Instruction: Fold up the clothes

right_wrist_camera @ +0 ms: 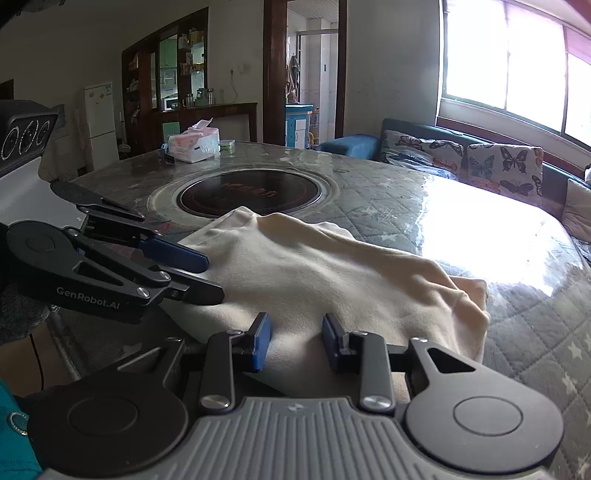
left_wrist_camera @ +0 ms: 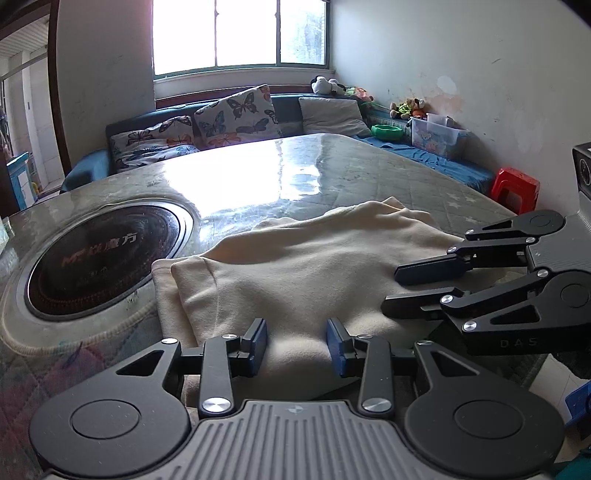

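Left wrist view: left gripper [left_wrist_camera: 296, 345] pointed down at a cream garment [left_wrist_camera: 295, 273] lying bunched and partly folded on the table [left_wrist_camera: 332, 173]. Its blue-padded fingers [left_wrist_camera: 258, 341] stood apart, cloth showing in the gap between them; no pinch visible, pads not pressing on fabric as far as could be seen. Right gripper [left_wrist_camera: 408, 290] came in from 3 o'clock, its two fingers lying one above the other over the garment's right edge, a narrow gap between them; whether cloth was caught there, cannot tell. Round black induction cooktop [left_wrist_camera: 107, 254] was set into the table at 9 o'clock of the garment, just beside its left fold. Butterfly cushions [left_wrist_camera: 236, 114] sat on a sofa at 12 o'clock under the window [left_wrist_camera: 240, 33]; red stool [left_wrist_camera: 515, 188] at 2 o'clock, beyond the table edge.

Right wrist view: right gripper [right_wrist_camera: 295, 343] also hovered over the garment [right_wrist_camera: 314, 273] near its front edge, fingers [right_wrist_camera: 261, 343] parted with cream cloth seen between them, no clear grip. Left gripper [right_wrist_camera: 212, 275] entered from 9 o'clock, fingers apart, tips on or just over the garment's left side. Cooktop [right_wrist_camera: 251, 194] lay at 12 o'clock behind the garment, touching or nearly so. Tissue pack [right_wrist_camera: 194, 142] sat at the far table edge, 11 o'clock, well apart from the garment.
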`<move>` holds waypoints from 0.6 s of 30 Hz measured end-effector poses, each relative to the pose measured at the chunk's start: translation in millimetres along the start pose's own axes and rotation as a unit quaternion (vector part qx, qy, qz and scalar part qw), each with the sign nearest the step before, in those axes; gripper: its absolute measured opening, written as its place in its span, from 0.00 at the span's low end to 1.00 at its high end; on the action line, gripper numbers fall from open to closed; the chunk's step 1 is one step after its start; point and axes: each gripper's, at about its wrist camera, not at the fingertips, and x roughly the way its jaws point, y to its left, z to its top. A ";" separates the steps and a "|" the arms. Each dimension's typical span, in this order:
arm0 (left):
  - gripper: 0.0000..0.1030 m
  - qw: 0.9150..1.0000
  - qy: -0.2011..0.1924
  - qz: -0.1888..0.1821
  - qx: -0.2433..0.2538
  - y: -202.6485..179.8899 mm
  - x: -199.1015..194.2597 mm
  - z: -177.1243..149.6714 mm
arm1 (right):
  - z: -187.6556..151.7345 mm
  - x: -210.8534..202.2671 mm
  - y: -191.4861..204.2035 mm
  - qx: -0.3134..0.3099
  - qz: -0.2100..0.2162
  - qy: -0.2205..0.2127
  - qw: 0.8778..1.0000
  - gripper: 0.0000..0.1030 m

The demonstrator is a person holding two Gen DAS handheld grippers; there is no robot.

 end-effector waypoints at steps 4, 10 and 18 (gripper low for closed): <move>0.38 1.000 0.002 0.001 0.004 0.8 1.6 1.8 | -1.0 -10.1 -1.2 0.003 -0.007 0.006 1.000 0.30; 0.39 1.000 0.002 0.001 0.010 1.6 3.6 2.8 | -7.1 -25.4 -14.1 0.022 -0.019 0.019 0.999 0.31; 0.41 1.000 0.006 -0.001 0.019 2.3 6.1 5.0 | -5.5 -39.5 -25.2 0.046 -0.019 0.023 0.998 0.30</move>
